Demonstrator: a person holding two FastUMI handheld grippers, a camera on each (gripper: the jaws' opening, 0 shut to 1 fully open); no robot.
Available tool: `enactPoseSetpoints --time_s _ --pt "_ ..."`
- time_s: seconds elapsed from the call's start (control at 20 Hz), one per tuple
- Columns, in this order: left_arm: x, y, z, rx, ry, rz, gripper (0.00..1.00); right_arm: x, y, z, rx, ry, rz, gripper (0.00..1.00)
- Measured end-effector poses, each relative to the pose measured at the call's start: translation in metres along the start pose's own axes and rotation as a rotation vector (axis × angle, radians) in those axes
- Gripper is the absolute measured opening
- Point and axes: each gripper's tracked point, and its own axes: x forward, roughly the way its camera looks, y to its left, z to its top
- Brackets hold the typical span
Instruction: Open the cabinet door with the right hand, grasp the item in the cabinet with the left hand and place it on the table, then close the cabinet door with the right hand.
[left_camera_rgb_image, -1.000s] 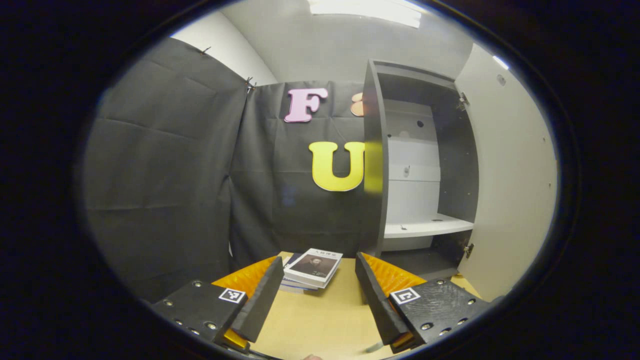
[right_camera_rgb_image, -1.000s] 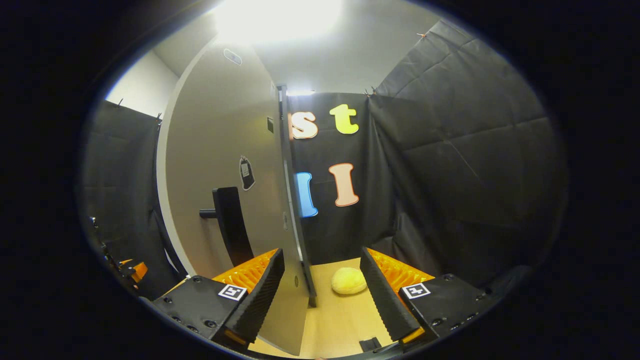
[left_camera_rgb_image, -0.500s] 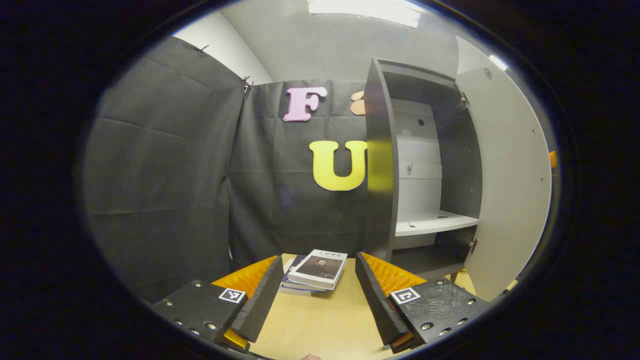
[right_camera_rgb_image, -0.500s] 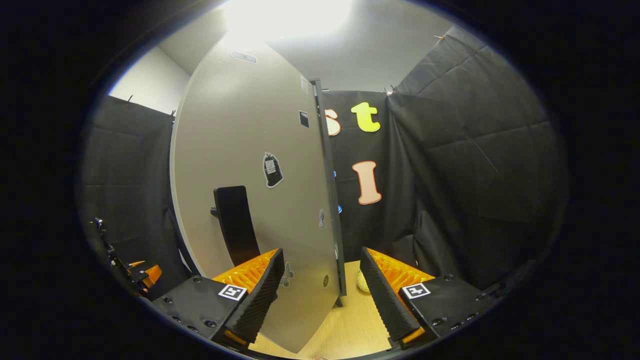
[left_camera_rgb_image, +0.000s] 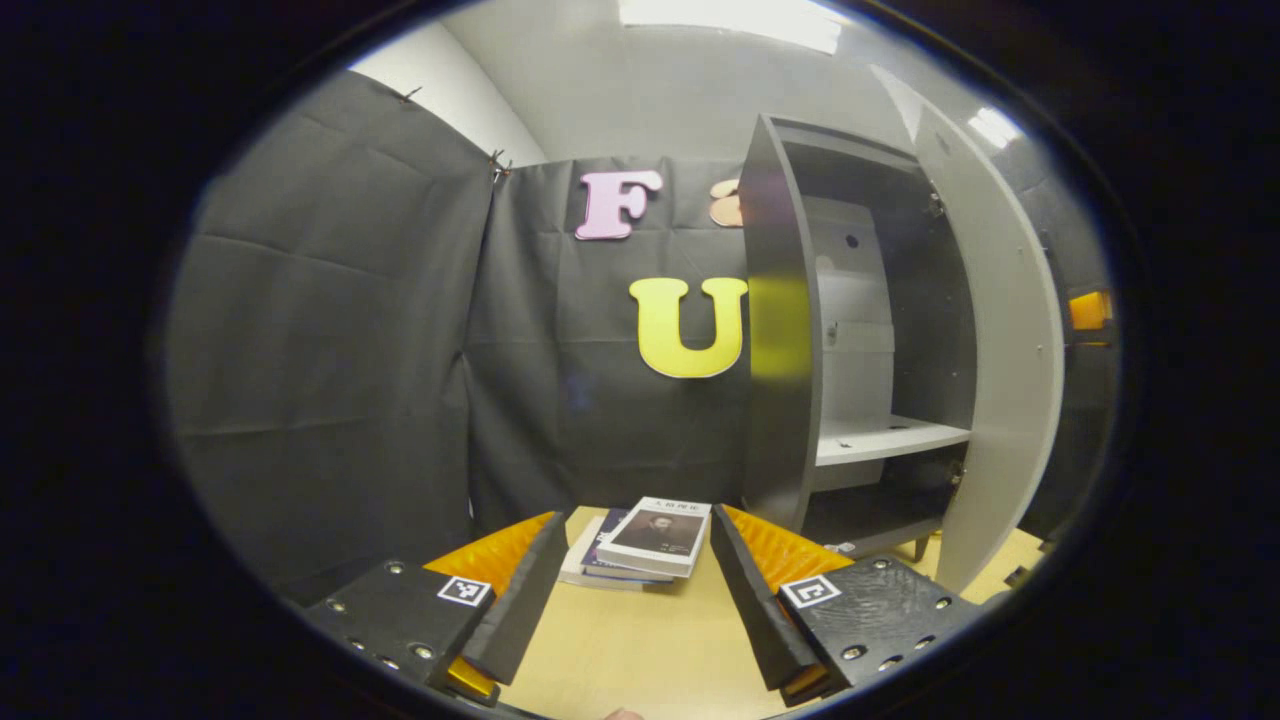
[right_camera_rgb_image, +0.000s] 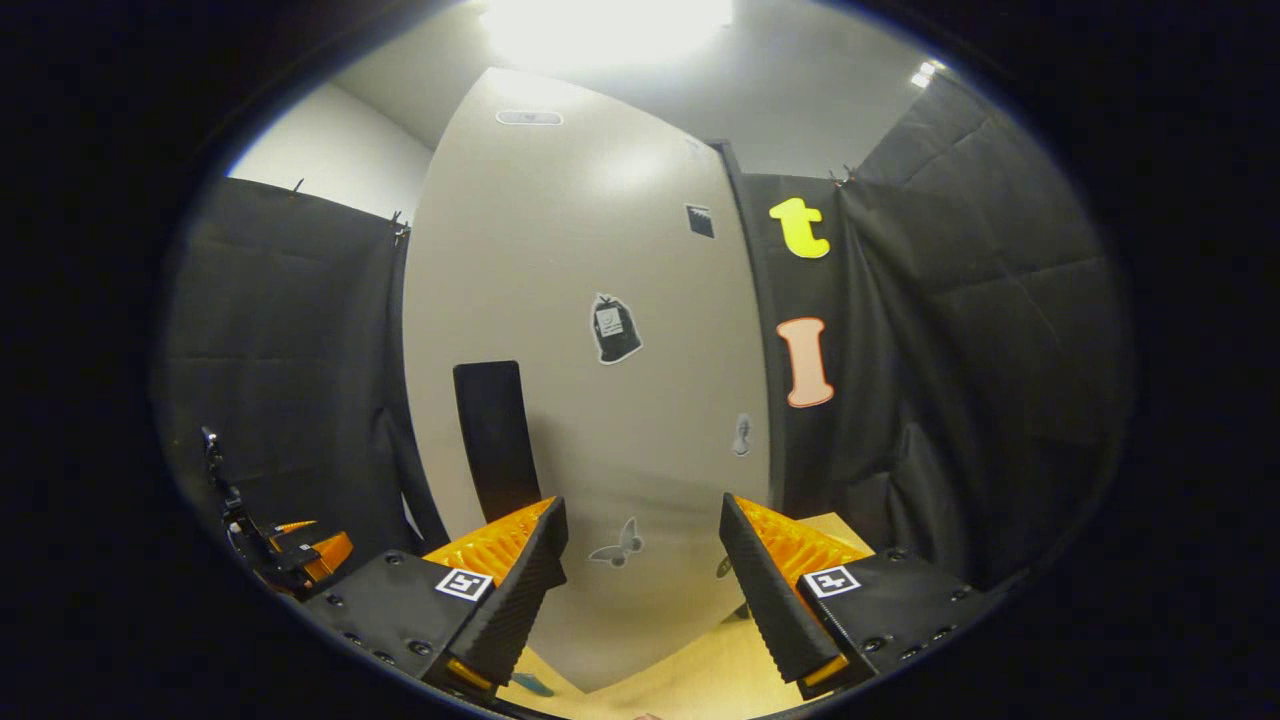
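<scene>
Right gripper (right_camera_rgb_image: 640, 585): spread wide, nothing between the fingers, just short of the door's outer face.
Door (right_camera_rgb_image: 590, 400): tall pale-grey cabinet door, part-way shut, swung across the right gripper view; black upright handle (right_camera_rgb_image: 495, 435) up and left of the gripper; small dark stickers on the panel.
Key relation: door panel straight ahead of the right gripper, long axis vertical, hinge edge to the right side of that view; judged, a forward push on the panel would finish the closing.
Left gripper (left_camera_rgb_image: 625, 590): spread, empty, low over the light wooden tabletop (left_camera_rgb_image: 640, 660).
Item: stack of books with a white portrait cover (left_camera_rgb_image: 645, 540), flat on the tabletop just beyond the left fingertips, outside the cabinet.
Cabinet (left_camera_rgb_image: 780, 330): dark-grey, open front, white shelf (left_camera_rgb_image: 885, 438) bare.
</scene>
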Motion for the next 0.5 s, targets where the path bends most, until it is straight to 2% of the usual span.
enactPoseSetpoints --time_s 0.05,0.1,0.25,0.3,0.35,0.5 --pt "-0.002 0.001 0.000 0.002 0.003 -0.002 0.87 0.004 0.010 -0.001 0.004 -0.006 0.013 0.97" --pt "-0.003 0.003 0.000 0.004 0.003 -0.004 0.92 0.009 0.019 -0.003 0.000 -0.006 0.024 0.97" --pt "-0.005 0.007 0.002 0.011 0.001 -0.015 0.89 0.020 0.036 -0.008 -0.031 -0.003 0.045 0.98" --pt "-0.007 0.007 0.003 0.015 -0.001 -0.018 0.92 0.021 0.040 -0.012 -0.038 -0.001 0.051 0.98" --pt "-0.007 0.007 0.004 0.018 -0.004 -0.020 0.89 0.022 0.042 -0.014 -0.042 0.002 0.057 0.98" --pt "-0.008 -0.003 0.012 0.025 -0.013 -0.026 0.89 0.021 0.034 -0.016 -0.034 -0.005 0.069 0.98"
